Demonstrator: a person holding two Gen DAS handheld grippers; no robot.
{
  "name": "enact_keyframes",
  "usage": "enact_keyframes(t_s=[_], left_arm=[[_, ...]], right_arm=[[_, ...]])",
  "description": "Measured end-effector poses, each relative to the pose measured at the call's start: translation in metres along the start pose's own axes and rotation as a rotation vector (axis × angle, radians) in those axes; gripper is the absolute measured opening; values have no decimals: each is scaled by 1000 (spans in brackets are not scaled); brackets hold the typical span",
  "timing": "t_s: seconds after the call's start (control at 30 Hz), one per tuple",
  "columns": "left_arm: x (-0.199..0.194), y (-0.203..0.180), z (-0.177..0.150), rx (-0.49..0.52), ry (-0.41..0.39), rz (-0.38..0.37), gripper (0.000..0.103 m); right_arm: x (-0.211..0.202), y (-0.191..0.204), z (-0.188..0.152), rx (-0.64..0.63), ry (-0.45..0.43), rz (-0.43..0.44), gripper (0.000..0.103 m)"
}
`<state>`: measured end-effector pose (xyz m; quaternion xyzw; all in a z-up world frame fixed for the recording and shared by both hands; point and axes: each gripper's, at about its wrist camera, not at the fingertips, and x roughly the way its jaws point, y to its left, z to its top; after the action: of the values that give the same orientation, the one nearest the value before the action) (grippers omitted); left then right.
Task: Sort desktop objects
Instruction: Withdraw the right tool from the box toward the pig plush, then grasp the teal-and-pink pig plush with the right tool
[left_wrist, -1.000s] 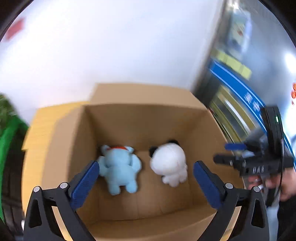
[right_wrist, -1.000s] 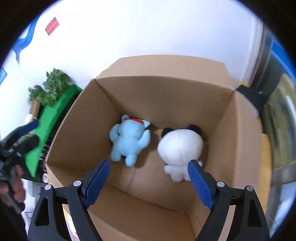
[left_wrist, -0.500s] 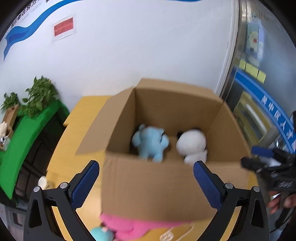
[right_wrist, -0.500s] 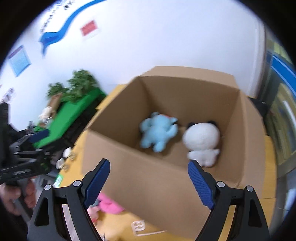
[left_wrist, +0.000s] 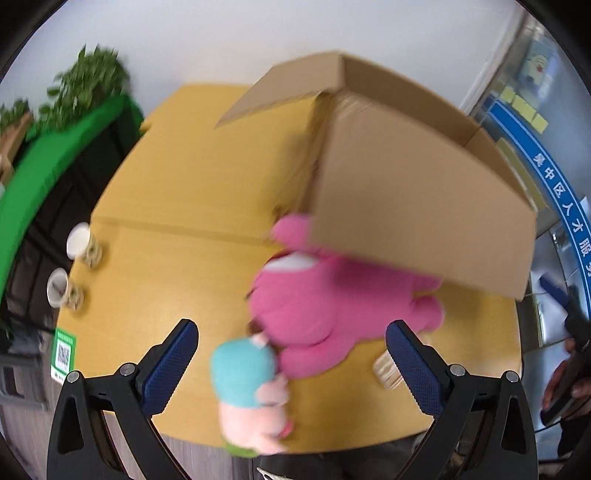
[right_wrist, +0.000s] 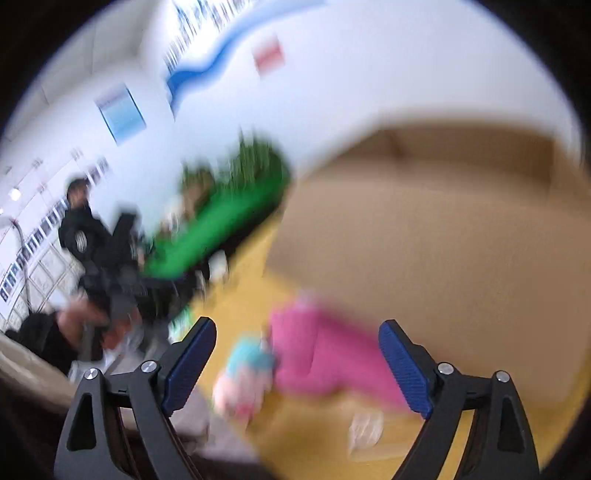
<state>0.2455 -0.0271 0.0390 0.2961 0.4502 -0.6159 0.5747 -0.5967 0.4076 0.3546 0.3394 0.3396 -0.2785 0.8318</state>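
A big pink plush toy (left_wrist: 332, 314) lies on the yellow table (left_wrist: 177, 206) against the front of the open cardboard box (left_wrist: 417, 206). A small plush with a teal head and pink body (left_wrist: 247, 391) lies just in front of it, near the table's front edge. My left gripper (left_wrist: 291, 365) is open and empty, above these two toys. My right gripper (right_wrist: 295, 365) is open and empty; its view is blurred, showing the pink plush (right_wrist: 321, 354), the teal plush (right_wrist: 243, 373) and the box (right_wrist: 443, 240).
Two paper cups (left_wrist: 79, 245) (left_wrist: 59, 291) stand at the table's left edge, with a green QR sign (left_wrist: 62, 354) below them. A small pale packet (left_wrist: 388, 369) lies right of the pink plush. Green shelf with plants (left_wrist: 55, 122) stands left.
Both grippers have pulled back and down from above the box; the box's inside with the blue and white plushes is out of sight, and the toys on the table are now in front.
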Motion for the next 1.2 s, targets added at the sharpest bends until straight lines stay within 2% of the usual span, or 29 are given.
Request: enact_keyframes(t_s=[0.03, 0.1, 0.23, 0.3, 0.4, 0.47, 0.5, 0.53, 0.7, 0.77, 0.87, 1.0, 1.2], left_arm=[[7, 14, -8, -15, 26, -11, 103], [20, 36, -22, -29, 76, -16, 103], [50, 73, -48, -43, 159, -58, 103], [67, 88, -58, -58, 203, -91, 103], [93, 107, -74, -72, 260, -167, 103], [109, 117, -85, -84, 294, -220, 102], [117, 122, -90, -92, 311, -247, 102], [124, 124, -95, -97, 324, -284, 102], [153, 130, -113, -109, 370, -407, 102], [167, 133, -114, -131, 387, -439, 102], [184, 138, -102, -183, 386, -504, 102], [212, 124, -87, -168, 438, -551, 102], [239, 104, -84, -173, 511, -625, 103]], right_arm=[[16, 4, -15, -3, 76, -20, 90], [38, 15, -43, -29, 144, -26, 90], [81, 25, -81, 98, 270, 86, 90], [117, 36, -77, 147, 329, 121, 90], [155, 49, -73, 156, 401, 119, 90], [187, 58, -58, 157, 430, 109, 90], [213, 63, -31, 155, 442, 105, 90], [230, 68, -17, 156, 447, 105, 90], [281, 90, -1, 176, 472, 125, 90], [340, 118, 21, 182, 488, 150, 90], [393, 141, 42, 192, 469, 175, 90], [404, 132, 43, 254, 420, 139, 90], [431, 132, 42, 286, 411, 44, 90]])
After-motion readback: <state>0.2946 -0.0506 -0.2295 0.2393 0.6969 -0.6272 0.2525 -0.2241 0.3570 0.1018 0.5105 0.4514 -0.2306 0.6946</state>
